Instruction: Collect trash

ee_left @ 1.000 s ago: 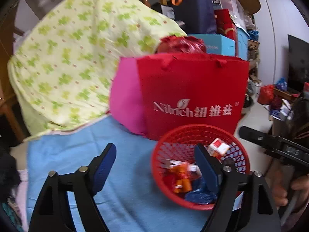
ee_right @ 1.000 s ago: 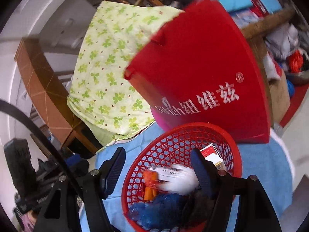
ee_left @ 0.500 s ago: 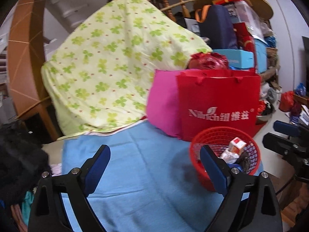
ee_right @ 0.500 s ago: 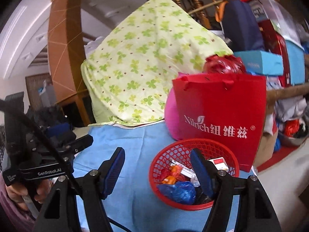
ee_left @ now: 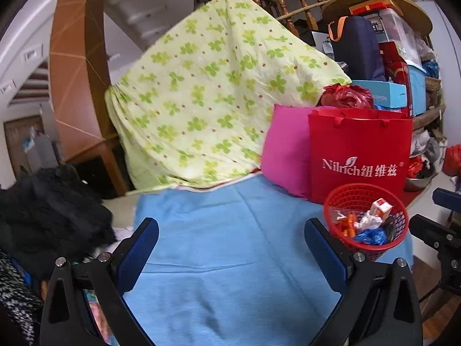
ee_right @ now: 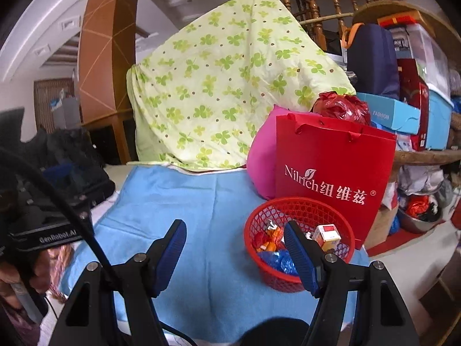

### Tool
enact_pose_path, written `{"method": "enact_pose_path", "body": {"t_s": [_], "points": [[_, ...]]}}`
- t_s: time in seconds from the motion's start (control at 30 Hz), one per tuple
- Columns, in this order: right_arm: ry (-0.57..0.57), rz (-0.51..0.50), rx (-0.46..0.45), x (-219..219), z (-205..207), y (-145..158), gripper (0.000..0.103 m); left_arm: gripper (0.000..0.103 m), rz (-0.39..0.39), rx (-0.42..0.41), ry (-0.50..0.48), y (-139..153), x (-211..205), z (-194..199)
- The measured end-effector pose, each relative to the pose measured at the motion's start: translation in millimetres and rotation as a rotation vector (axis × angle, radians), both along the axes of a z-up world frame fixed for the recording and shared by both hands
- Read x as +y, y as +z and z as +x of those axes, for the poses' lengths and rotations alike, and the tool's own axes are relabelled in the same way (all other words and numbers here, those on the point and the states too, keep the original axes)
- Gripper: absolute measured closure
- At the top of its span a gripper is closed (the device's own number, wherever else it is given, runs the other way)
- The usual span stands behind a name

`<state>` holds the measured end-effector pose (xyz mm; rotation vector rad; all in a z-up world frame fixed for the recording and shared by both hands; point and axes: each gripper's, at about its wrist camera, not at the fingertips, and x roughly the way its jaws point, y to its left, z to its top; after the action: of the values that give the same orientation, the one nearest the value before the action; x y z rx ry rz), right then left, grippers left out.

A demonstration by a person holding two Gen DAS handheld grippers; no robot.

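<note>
A red mesh basket [ee_left: 360,186] [ee_right: 299,201] stands on the blue cloth [ee_left: 216,288] [ee_right: 201,201] in front of a red paper bag. It holds trash: a small carton [ee_left: 381,206] [ee_right: 328,235], a blue wrapper [ee_left: 370,236] [ee_right: 276,258], orange wrappers [ee_left: 350,227] and crumpled white paper [ee_left: 368,220]. My left gripper [ee_left: 230,230] hovers over bare cloth to the left of the basket, its jaws opening wide with nothing between them. My right gripper [ee_right: 234,226] is open and empty, its right finger [ee_right: 299,256] overlapping the basket's near rim in the picture.
A red paper bag [ee_left: 360,150] and a pink cushion [ee_left: 285,150] stand behind the basket. A clover-print quilt [ee_left: 216,101] is draped over something at the back. Dark clothing [ee_left: 43,207] is piled at the left. Stacked boxes [ee_right: 403,109] and a wooden railing [ee_right: 311,8] fill the right.
Both grippers have drawn back and up from the basket, which looks smaller and farther now. The right view has rolled level. The left jaws stand wider apart.
</note>
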<state>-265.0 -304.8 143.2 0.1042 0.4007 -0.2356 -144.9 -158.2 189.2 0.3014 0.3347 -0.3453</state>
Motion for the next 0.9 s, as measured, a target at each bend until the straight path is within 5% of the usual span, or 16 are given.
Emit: {"method": "enact_pose_path", "body": {"t_s": [0.9], "points": [[-0.02,-0.004,0.0,14,-41,15,0.029,0.002,-0.019,0.006,0.024,16,19,-36]]}}
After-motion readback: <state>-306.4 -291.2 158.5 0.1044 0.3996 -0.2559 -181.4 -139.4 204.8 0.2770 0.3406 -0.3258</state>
